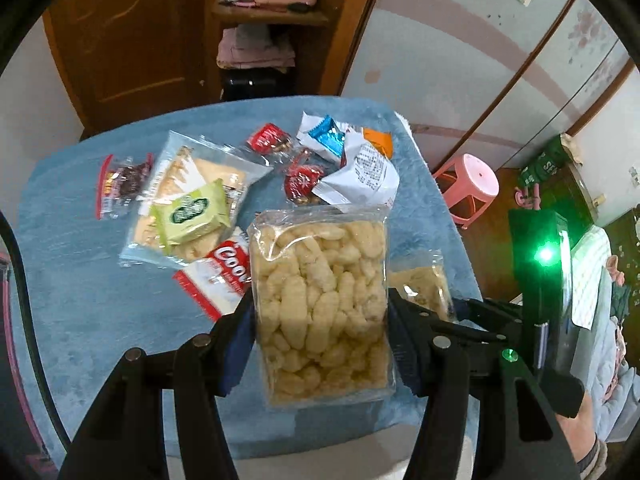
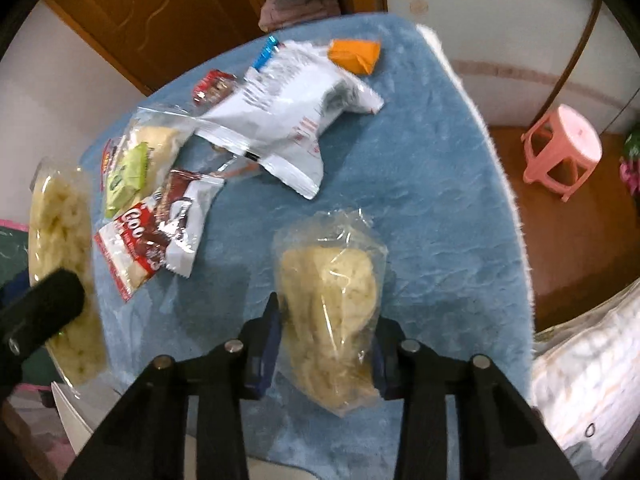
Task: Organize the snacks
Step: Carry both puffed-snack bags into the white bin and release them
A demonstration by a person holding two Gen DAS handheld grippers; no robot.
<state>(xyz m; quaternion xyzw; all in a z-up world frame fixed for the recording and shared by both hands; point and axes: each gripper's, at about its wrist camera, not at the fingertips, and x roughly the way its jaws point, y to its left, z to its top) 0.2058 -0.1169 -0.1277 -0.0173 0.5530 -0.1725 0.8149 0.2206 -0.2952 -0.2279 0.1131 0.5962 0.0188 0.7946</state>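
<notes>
A clear pack of pale puffed snacks (image 1: 320,280) hangs above the blue-covered table (image 1: 100,280), with my left gripper (image 1: 322,320) shut on its sides. The same pack (image 2: 60,220) shows at the left edge of the right wrist view. A second clear bag of pale snacks (image 2: 332,280) lies near the table's front edge. My right gripper (image 2: 324,344) is shut on it, blue pads pressing both sides. That bag (image 1: 420,284) peeks out behind the lifted pack in the left wrist view.
Loose snacks lie further back: a red-and-white cookie pack (image 2: 152,236), a green packet (image 1: 192,212) on a clear cracker bag, a white bag (image 2: 288,120), an orange packet (image 2: 354,56), small red candies. A pink stool (image 2: 560,148) stands on the floor to the right.
</notes>
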